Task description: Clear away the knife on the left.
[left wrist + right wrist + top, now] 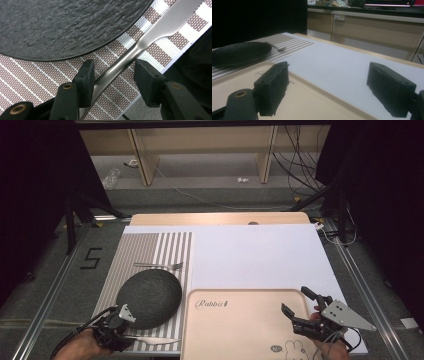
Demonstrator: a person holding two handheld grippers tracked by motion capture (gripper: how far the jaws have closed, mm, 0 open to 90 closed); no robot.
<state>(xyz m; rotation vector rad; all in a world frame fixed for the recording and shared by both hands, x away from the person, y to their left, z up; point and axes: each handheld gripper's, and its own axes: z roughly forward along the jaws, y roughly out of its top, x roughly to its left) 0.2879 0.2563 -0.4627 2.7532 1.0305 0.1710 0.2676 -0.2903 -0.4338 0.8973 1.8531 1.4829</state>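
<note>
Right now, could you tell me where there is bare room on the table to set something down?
The white sheet between the striped placemat and the table's right edge is bare. The beige tray is free too, though the right tongs hover at its right side. The placemat is crowded: dark plate, fork, knife, left tongs.

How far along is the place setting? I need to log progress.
Done, it seems: plate and fork lie on the striped mat. In hand: the left gripper straddles the knife handle beside the plate, one pad touching, the other apart. Left: what follows for the knife is unclear. The right gripper waits open over the tray.
</note>
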